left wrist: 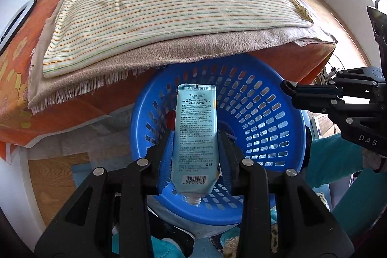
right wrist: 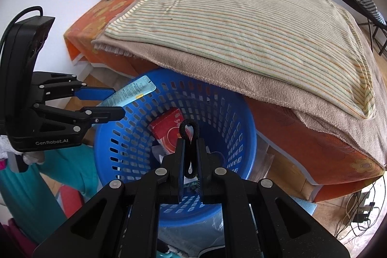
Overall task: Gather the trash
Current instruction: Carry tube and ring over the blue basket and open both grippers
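Trash items are seen held over a blue perforated basket (left wrist: 266, 117) beside the bed.

Left wrist view: a pale blue hand cream tube (left wrist: 194, 134) is clamped between the blue pads of the left gripper (left wrist: 196, 137), the pads pressing on both its long edges. The tube is held upright along the fingers, crimped end far and nozzle end near, directly above the basket opening. The basket stands on the floor against the bed edge, partly under an overhanging beige blanket (left wrist: 150, 52). A striped cloth (left wrist: 157, 4) is laid on top of that blanket, over an orange bedsheet (left wrist: 14, 79). At the right edge the right gripper (left wrist: 289, 86) is seen from the side, its fingers drawn close together; a teal sleeve (left wrist: 333, 156) shows below it.

Right wrist view: a black hair tie (right wrist: 189, 146) is pinched between the nearly closed fingers of the right gripper (right wrist: 190, 137), its loop standing out beyond the fingertips, above the basket (right wrist: 121, 144). A red box (right wrist: 169, 132) is lying inside the basket, just left of the gripper. At the left, the left gripper (right wrist: 118, 102) is seen holding the tube (right wrist: 135, 93) over the basket's far-left rim. The blanket (right wrist: 217, 74) and striped cloth (right wrist: 241, 23) overhang the basket's far side.
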`<state>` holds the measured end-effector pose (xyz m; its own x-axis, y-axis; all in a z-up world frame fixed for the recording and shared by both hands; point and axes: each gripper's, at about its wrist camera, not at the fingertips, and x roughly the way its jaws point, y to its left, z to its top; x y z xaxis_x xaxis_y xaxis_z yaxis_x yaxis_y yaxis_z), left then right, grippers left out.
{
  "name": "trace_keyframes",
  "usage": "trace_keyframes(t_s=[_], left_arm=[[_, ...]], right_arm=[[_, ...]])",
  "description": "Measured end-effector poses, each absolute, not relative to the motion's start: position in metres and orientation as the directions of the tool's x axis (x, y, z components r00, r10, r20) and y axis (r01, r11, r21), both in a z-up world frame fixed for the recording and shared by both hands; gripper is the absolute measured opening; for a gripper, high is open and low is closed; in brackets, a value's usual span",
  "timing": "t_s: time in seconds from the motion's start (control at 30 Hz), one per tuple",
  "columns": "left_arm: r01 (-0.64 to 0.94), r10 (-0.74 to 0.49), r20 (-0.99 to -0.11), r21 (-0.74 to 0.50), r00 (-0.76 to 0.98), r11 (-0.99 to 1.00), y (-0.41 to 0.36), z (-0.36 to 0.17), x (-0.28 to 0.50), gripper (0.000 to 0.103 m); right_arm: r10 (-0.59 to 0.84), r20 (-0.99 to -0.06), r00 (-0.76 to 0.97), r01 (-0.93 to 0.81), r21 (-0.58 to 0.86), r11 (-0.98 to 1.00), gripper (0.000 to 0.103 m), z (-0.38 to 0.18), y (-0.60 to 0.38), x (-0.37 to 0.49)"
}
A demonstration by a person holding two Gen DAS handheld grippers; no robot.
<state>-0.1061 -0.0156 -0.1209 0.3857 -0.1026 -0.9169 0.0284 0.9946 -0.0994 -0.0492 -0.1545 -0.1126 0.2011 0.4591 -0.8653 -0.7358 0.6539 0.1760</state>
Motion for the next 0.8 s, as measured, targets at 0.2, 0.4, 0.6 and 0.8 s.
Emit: trace_keyframes(t_s=[0.2, 0.4, 0.6, 0.8], left_arm=[[0.026, -0.101, -0.926, -0.098, 0.364, 0.995, -0.016, -0.127, -0.106, 0.036], [0.032, -0.091, -0.931, -0.085, 0.352, 0.996, -0.019, -0.13, -0.106, 0.036], [0.025, -0.071, -0.936, -0.067, 0.346, 0.997, -0.019, -0.134, -0.104, 0.036], [0.021, -0.059, -0.941, -0.056, 0.334, 0.998, -0.018, -0.137, -0.104, 0.037]], right_arm=[[0.448, -0.875, 0.182, -0.727, 0.187, 0.661, 0.007, -0.121, -0.156, -0.049], [0.44, -0.882, 0.168, -0.722, 0.193, 0.664, 0.007, -0.127, -0.155, -0.049], [0.43, -0.888, 0.161, -0.718, 0.194, 0.669, 0.025, -0.13, -0.156, -0.048], [0.419, -0.895, 0.153, -0.717, 0.191, 0.67, 0.035, -0.132, -0.156, -0.048]])
